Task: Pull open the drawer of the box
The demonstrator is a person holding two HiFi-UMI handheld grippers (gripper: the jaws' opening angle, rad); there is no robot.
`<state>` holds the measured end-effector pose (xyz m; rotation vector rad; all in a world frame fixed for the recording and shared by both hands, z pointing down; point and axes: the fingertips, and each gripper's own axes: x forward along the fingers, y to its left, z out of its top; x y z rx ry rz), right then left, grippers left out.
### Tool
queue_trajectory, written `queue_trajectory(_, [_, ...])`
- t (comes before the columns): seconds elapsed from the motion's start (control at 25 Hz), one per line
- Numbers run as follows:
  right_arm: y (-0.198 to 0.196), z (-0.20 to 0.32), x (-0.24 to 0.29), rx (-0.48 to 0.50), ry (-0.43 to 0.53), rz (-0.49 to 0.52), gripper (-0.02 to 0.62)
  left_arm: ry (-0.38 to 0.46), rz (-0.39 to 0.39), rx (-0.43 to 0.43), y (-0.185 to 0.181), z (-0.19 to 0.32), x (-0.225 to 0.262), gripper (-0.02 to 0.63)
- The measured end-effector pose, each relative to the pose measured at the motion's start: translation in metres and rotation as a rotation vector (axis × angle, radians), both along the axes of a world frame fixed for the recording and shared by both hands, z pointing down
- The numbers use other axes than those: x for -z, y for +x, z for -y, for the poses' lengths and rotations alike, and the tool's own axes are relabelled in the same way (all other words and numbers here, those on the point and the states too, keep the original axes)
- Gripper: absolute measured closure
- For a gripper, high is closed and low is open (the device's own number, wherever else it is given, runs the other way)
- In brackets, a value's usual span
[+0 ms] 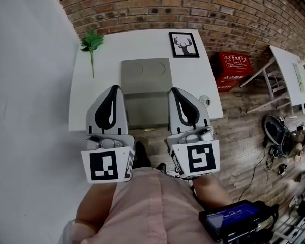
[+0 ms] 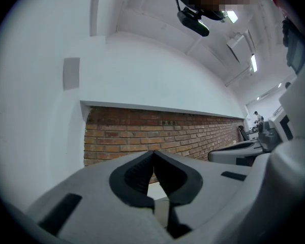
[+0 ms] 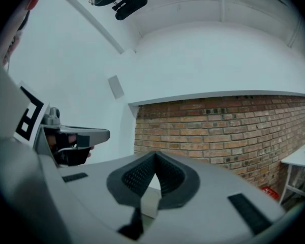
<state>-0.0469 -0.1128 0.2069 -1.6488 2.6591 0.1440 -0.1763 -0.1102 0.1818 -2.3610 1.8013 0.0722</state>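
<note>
The jaws of both grippers are pressed fully together, and nothing is held between them. The left gripper (image 1: 114, 88) and the right gripper (image 1: 174, 91) are held side by side over the near edge of the white bench (image 1: 86, 105). The grey rectangular box (image 1: 146, 75) is seen at the middle of the bench, between the two grippers and untouched by them. Whether its drawer is pulled out cannot be told. A green leafy sprig (image 1: 92, 40) is laid at the far left, and a black-framed deer picture (image 1: 183, 44) at the far right.
</note>
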Motion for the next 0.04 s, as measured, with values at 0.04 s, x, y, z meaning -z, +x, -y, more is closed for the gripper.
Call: queue_trajectory(0.04, [-0.0004,0.0009,-0.0003,0.000,0.001,-0.001,0.592,-0.002,0.001,0.001,-0.0004,0.0013,-0.0010,0.598])
